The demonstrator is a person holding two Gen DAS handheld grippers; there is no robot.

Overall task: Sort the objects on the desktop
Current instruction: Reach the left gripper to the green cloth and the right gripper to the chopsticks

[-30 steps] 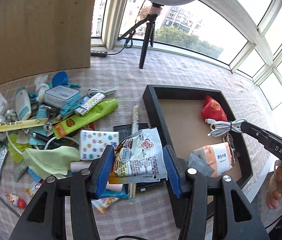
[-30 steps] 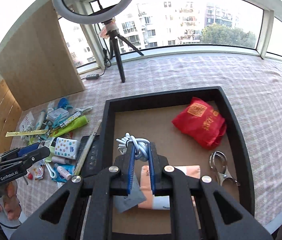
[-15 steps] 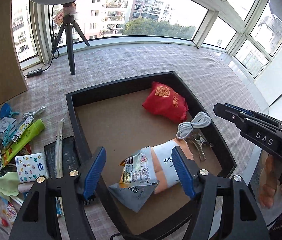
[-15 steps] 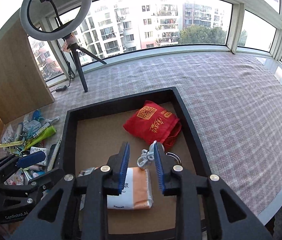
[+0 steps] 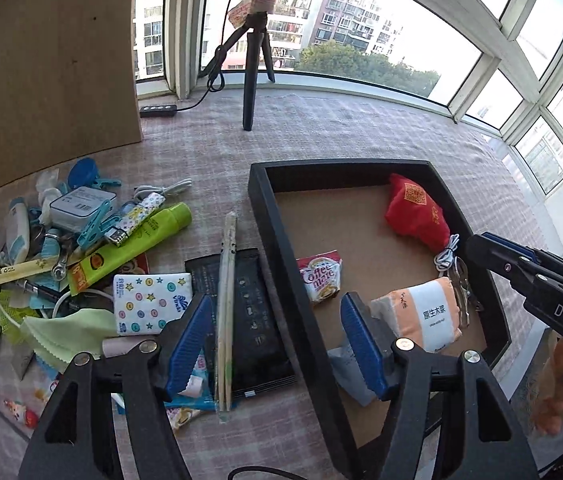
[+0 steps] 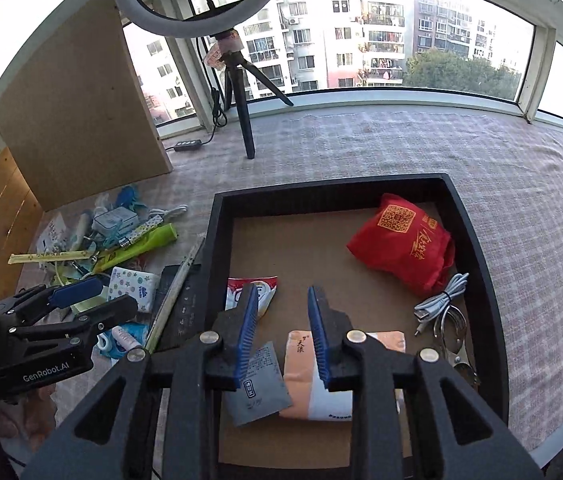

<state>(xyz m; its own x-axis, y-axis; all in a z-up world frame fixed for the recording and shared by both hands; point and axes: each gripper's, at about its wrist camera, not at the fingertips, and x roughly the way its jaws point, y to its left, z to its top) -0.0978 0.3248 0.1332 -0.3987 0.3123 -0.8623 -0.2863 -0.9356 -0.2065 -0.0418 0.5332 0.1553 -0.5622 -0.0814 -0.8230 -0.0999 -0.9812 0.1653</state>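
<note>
Both grippers tilted down, left gripper (image 5: pixel 273 344) closing, empty

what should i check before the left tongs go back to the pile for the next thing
1. Left tongs empty: ok, nothing between the blue pads; the jaws are closing slightly.
2. Coffee creamer sachet inside the black tray: ok, lying flat on the tray floor.
3. Right tongs free: ok, open, nothing gripped, above the tissue pack.
4. Pile reachable: ok, the wrapped chopsticks and star-print tissue pack lie just ahead of the left tongs.
5. Room in the tray: ok, bare floor behind the sachet.
6. What lies under the chopsticks' black pouch: cannot tell.
</note>
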